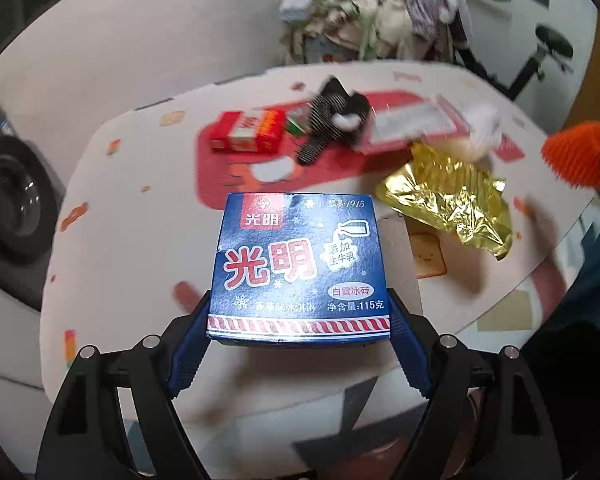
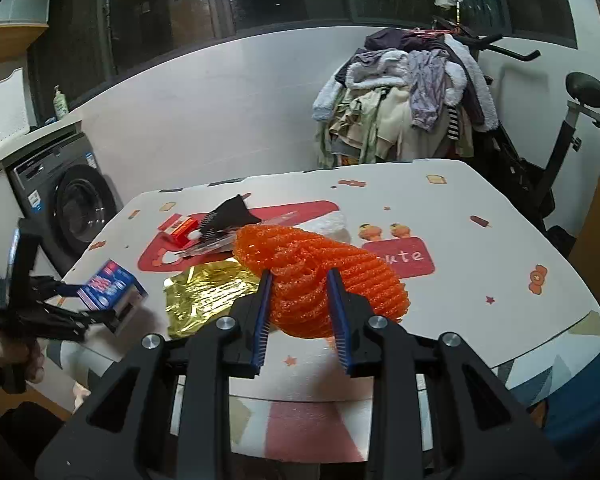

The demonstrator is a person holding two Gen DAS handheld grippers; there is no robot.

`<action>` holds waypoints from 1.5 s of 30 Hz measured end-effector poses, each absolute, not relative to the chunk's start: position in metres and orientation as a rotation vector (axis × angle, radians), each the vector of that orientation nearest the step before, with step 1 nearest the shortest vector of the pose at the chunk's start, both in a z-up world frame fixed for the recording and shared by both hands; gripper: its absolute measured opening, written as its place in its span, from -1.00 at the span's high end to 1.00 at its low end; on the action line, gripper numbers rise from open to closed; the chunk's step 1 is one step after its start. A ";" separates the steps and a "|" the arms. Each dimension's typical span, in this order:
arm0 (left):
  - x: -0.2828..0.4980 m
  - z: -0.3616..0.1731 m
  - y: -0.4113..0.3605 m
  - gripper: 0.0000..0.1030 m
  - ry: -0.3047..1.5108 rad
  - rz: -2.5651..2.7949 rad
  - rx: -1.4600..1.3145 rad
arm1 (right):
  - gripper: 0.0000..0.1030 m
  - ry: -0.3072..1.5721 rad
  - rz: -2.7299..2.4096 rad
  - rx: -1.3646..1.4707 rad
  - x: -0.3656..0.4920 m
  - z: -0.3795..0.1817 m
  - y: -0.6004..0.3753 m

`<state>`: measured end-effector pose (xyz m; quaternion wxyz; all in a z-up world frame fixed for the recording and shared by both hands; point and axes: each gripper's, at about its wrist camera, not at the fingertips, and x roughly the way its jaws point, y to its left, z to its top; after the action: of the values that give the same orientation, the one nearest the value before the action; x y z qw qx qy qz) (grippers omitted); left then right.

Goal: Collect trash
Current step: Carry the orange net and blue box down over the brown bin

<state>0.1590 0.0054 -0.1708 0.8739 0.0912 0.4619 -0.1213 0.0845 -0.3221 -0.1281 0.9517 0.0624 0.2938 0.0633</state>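
Right now your left tool (image 1: pixel 300 320) is clamped on the blue ice-cream box (image 1: pixel 300 264), holding it above the near edge of the bench (image 1: pixel 140 208). Your right tool (image 2: pixel 300 304) pinches the orange foam net (image 2: pixel 320 276) between its 2 fingers, raised over the bench. On the bench lie a crumpled gold foil wrapper (image 1: pixel 448 204), a red carton (image 1: pixel 246 132) and a black comb (image 1: pixel 328 120) on the red patch.

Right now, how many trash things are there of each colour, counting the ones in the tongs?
Blue: 1, the ice cream box in the left tongs
Orange: 1, the foam net in the right tongs
Gold: 1, the foil wrapper
Red: 1, the small carton
Black: 1, the striped piece
Total: 5
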 end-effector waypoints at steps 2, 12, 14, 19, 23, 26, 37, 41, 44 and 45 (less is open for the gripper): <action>0.147 -0.161 0.015 -0.54 0.937 -0.252 0.172 | 0.42 0.599 0.142 0.119 0.083 -0.127 -0.315; 0.085 -0.127 0.030 -0.54 0.826 -0.277 0.099 | 0.42 0.629 0.224 0.083 0.060 -0.126 -0.280; 0.074 -0.123 0.030 -0.54 0.813 -0.286 0.097 | 0.42 0.642 0.238 0.076 0.054 -0.129 -0.273; 0.047 -0.117 0.034 -0.54 0.789 -0.304 0.088 | 0.42 0.686 0.282 0.082 0.041 -0.136 -0.260; 0.033 -0.116 0.039 -0.54 0.782 -0.309 0.066 | 0.42 0.739 0.335 0.103 0.025 -0.145 -0.247; 0.023 -0.116 0.042 -0.54 0.779 -0.313 0.058 | 0.42 0.786 0.381 0.132 0.013 -0.153 -0.238; -0.003 -0.124 0.048 -0.54 0.771 -0.330 0.043 | 0.42 1.001 0.521 0.178 -0.019 -0.193 -0.197; -0.009 -0.126 0.049 -0.54 0.766 -0.335 0.045 | 0.42 1.064 0.557 0.173 -0.024 -0.204 -0.182; -0.010 -0.127 0.050 -0.54 0.766 -0.335 0.040 | 0.42 1.123 0.575 0.177 -0.025 -0.216 -0.175; -0.010 -0.128 0.051 -0.54 0.767 -0.335 0.037 | 0.42 1.136 0.576 0.177 -0.024 -0.219 -0.174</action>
<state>-0.0098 0.0509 -0.1276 0.9135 0.0179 0.3724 -0.1626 -0.0244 -0.1738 -0.2192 0.8004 0.0826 0.5296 0.2685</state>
